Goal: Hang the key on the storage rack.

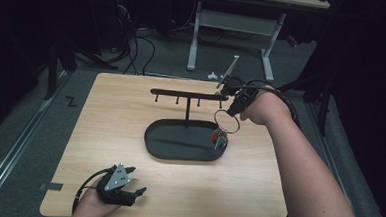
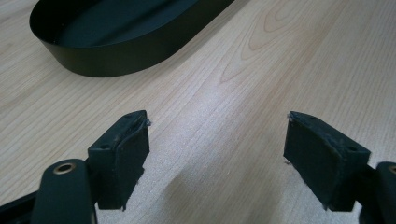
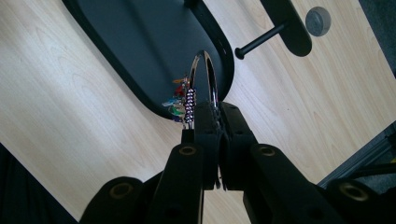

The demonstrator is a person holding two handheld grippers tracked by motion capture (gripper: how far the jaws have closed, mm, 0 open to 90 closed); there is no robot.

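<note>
Right gripper (image 1: 232, 109), jaws clamped on a metal ring (image 1: 227, 122) with coloured tags (image 1: 219, 139) dangling from it, held above the right end of the black oval tray (image 1: 179, 150), just below the right end of the rack's (image 1: 188, 93) hook bar. Left gripper (image 1: 133, 185), jaws wide apart and holding nothing, low over the wooden table (image 1: 104, 134) near its front left corner, well apart from the tray.
</note>
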